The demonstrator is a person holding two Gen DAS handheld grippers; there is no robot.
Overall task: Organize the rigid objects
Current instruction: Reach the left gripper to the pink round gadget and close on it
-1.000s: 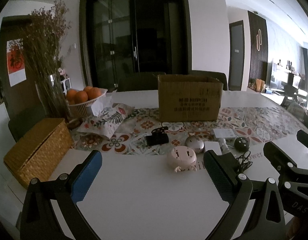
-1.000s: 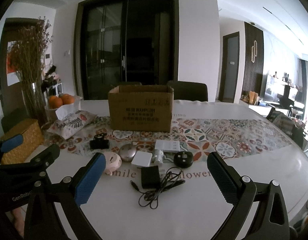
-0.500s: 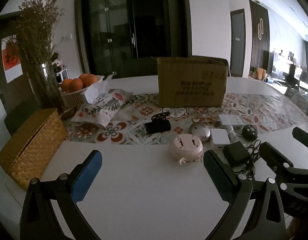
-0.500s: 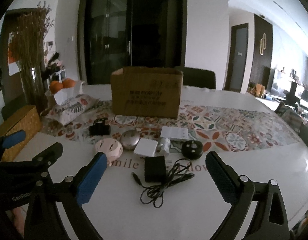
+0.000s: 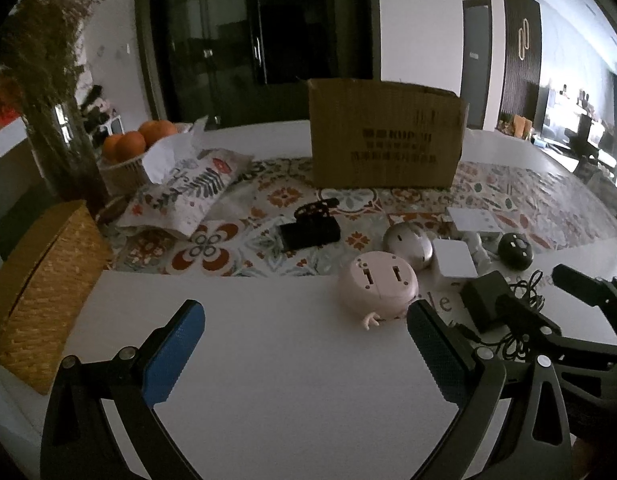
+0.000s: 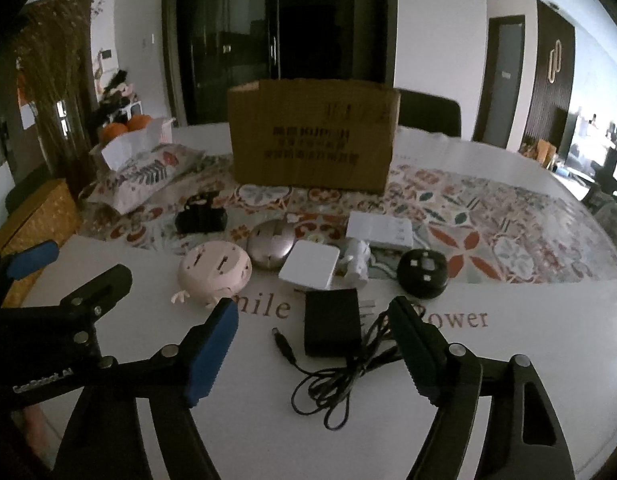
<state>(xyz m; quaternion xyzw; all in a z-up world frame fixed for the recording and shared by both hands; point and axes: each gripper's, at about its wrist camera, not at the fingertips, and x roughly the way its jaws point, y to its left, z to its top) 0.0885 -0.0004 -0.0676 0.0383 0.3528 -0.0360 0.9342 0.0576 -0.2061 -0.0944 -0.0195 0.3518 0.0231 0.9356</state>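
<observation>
The black power adapter [image 6: 332, 322] lies flat on the white table [image 6: 508, 380] with its cable [image 6: 340, 376] coiled just in front, and the right gripper [image 6: 314, 344] hangs over it with jaws closing, the adapter and cable between the pads but not yet pinched. Behind it stand a pink round charger [image 6: 214, 270], a silver mouse [image 6: 270, 244], a white square plug [image 6: 310, 264], a black round device [image 6: 424, 272] and a cardboard box [image 6: 312, 138]. The left gripper [image 5: 304, 356] hovers over bare tabletop, jaws wide apart and holding nothing.

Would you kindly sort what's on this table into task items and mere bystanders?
Task items: black adapter, pink round charger, silver mouse, white box, black puck, cardboard box.

Bystanders: oranges, tissue pouch, wicker box, vase.
</observation>
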